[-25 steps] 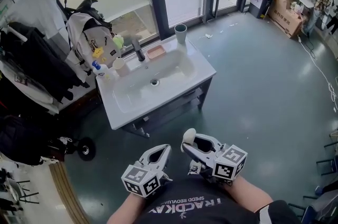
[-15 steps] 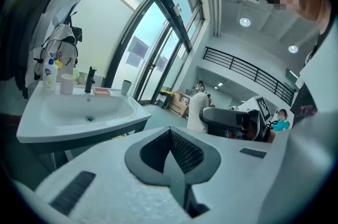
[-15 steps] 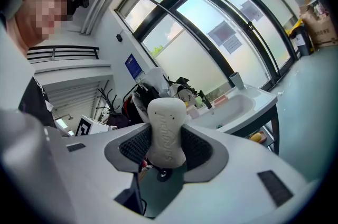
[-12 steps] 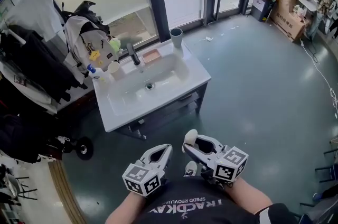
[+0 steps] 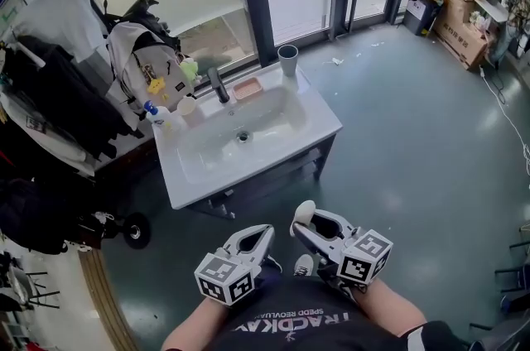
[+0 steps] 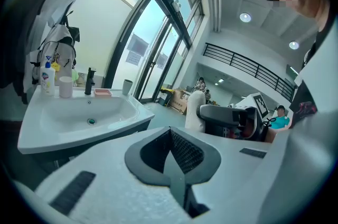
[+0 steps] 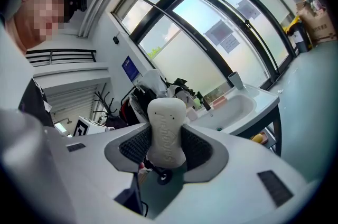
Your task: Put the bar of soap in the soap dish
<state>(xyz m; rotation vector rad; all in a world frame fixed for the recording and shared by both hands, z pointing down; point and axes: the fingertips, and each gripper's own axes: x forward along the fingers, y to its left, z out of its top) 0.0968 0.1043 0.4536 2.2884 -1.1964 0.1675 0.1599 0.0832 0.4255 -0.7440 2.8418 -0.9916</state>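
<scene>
My right gripper (image 5: 308,227) is shut on a white bar of soap (image 7: 166,130), which stands upright between the jaws; the soap (image 5: 304,213) shows at the gripper's tip in the head view. My left gripper (image 5: 258,238) is shut with nothing in it, its jaws pressed together (image 6: 177,165). Both are held low, close to the body, well short of the white washbasin (image 5: 207,171). The pink soap dish (image 5: 247,88) sits on the basin's back rim, right of the black tap (image 5: 218,84).
A grey cup (image 5: 287,58) stands at the basin's far right corner. A white cup (image 5: 187,106) and bottles (image 5: 157,113) stand at its left. Backpack (image 5: 147,64) and coats hang left of it. Glass doors lie behind. Cardboard boxes (image 5: 464,26) are at far right.
The view has shifted slightly, so the basin sits a bit differently in frame. Both grippers stay in the same pose with the soap still held.
</scene>
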